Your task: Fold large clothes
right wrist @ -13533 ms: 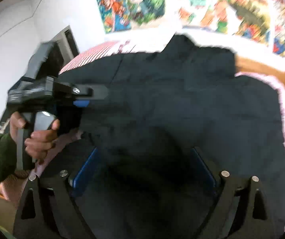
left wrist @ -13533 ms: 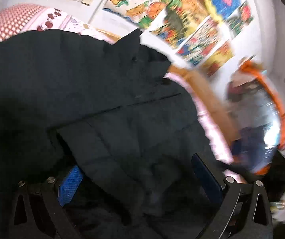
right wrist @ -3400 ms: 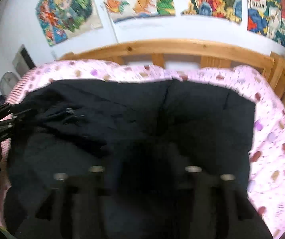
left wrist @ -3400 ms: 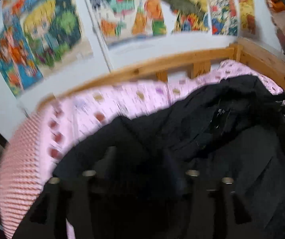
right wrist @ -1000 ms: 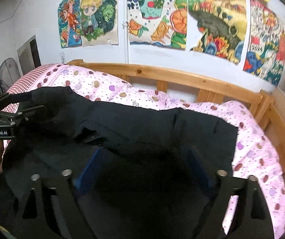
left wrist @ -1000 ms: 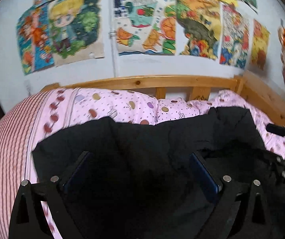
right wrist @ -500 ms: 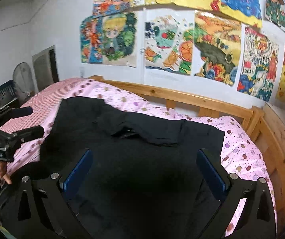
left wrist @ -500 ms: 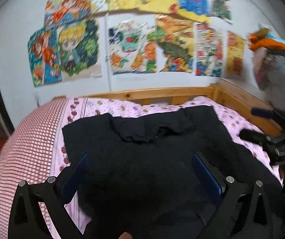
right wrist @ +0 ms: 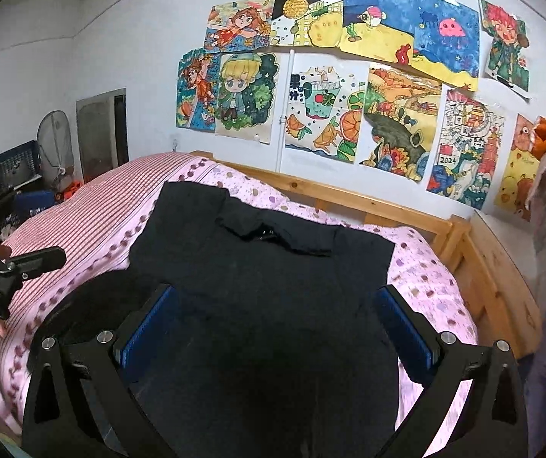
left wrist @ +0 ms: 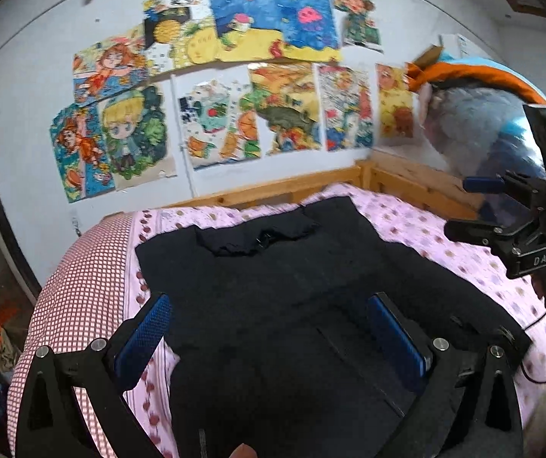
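- While both claws hung above the bed [right wrist: 475, 267], the big black coat [right wrist: 257, 286] lay spread flat on the pink dotted sheet [right wrist: 425, 278].
- The coat's collar [right wrist: 273, 234] was at the far end, near the wooden bed rail.
- The left gripper [left wrist: 269, 328] had its two blue pads spread wide apart, and it pinched nothing.
- The coat lay below those pads, not between them.
- The right gripper [right wrist: 277, 324] was also spread wide, with nothing held in it.
- In the left camera view, the right gripper [left wrist: 509, 213] showed at the far right, up over the pink sheet and apart from the coat.
- In the right camera view, the left gripper [right wrist: 5, 271] showed at the left edge, over the red striped blanket [right wrist: 93, 213].
- Many bright drawings [right wrist: 349, 87] were stuck on the white wall behind the bed.
- A fan [right wrist: 55, 149] stood at the far left.
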